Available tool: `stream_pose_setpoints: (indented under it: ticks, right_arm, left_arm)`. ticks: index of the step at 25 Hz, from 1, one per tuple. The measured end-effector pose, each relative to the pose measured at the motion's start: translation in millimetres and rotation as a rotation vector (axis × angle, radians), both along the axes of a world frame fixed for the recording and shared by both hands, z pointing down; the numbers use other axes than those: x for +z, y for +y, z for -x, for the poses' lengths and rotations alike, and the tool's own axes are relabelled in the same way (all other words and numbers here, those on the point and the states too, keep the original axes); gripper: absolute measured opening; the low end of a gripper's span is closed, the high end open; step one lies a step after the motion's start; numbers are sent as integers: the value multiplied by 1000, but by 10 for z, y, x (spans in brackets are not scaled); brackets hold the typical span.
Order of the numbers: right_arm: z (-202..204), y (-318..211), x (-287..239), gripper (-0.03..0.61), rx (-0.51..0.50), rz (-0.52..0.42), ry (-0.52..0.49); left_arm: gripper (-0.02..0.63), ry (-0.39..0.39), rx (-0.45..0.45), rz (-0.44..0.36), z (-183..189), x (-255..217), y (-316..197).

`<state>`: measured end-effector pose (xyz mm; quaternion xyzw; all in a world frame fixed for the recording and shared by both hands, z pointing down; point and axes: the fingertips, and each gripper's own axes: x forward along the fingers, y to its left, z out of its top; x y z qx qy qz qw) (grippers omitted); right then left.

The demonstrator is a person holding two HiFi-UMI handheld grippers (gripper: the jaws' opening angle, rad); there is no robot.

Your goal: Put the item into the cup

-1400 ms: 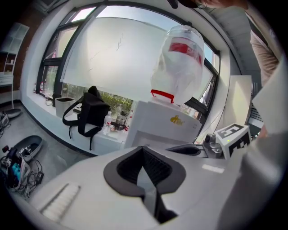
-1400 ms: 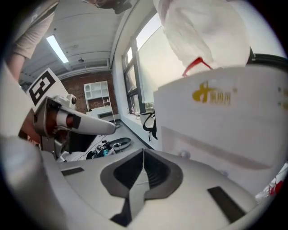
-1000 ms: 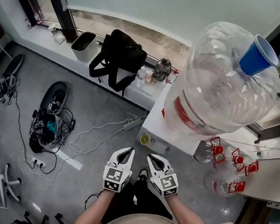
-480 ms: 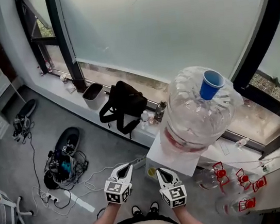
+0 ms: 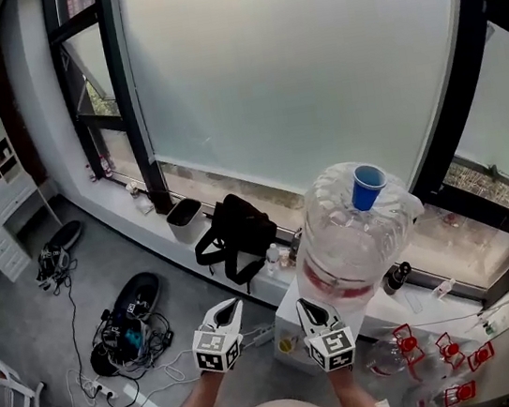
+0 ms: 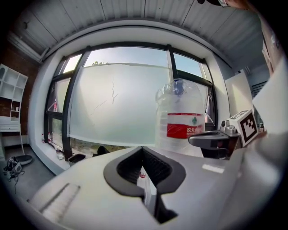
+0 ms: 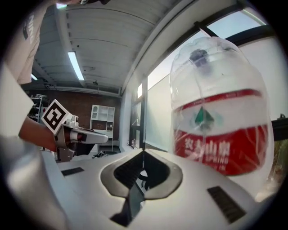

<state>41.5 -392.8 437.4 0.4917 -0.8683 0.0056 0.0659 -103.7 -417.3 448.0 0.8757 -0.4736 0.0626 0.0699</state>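
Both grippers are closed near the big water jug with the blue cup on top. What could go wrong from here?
1. The blue cup perches small and high on top of the water jug; a clumsy drop or nudge could knock it off.
2. The left gripper and right gripper are both shut on nothing, so no item is in hand, and which item is meant is unclear.

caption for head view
Both shut, left gripper and right gripper face a water jug topped with a blue cup
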Motion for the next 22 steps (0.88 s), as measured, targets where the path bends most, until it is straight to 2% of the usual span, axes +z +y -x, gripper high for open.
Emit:
stream_pose_setpoints:
  ticks: [5, 8, 11, 14, 16, 20, 22]
  right_arm:
    - [16, -30, -391, 12, -41, -104, 79]
    - [-8, -68, -614, 12, -41, -135, 50]
    - [2, -55, -739, 12, -36, -121, -32]
    - [5, 3, -788, 12, -31, -101, -99]
    - [10, 41, -795, 12, -27, -97, -103]
    - [35, 93, -719, 12, -26, -80, -94]
    - [-1, 118, -670, 12, -21, -70, -81]
  left_arm:
    - [8, -46, 7, -88, -40, -323, 53]
    - [8, -32, 11, -107, -74, -460, 84]
    - [8, -47, 9, -132, -67, -571, 112]
    - [8, -30, 5, -150, -84, -664, 159]
    - [8, -28, -4, -163, -86, -703, 209]
    - [8, -79, -18, -183, -25, -645, 303]
    - [8, -58, -27, -170, -4, -601, 303]
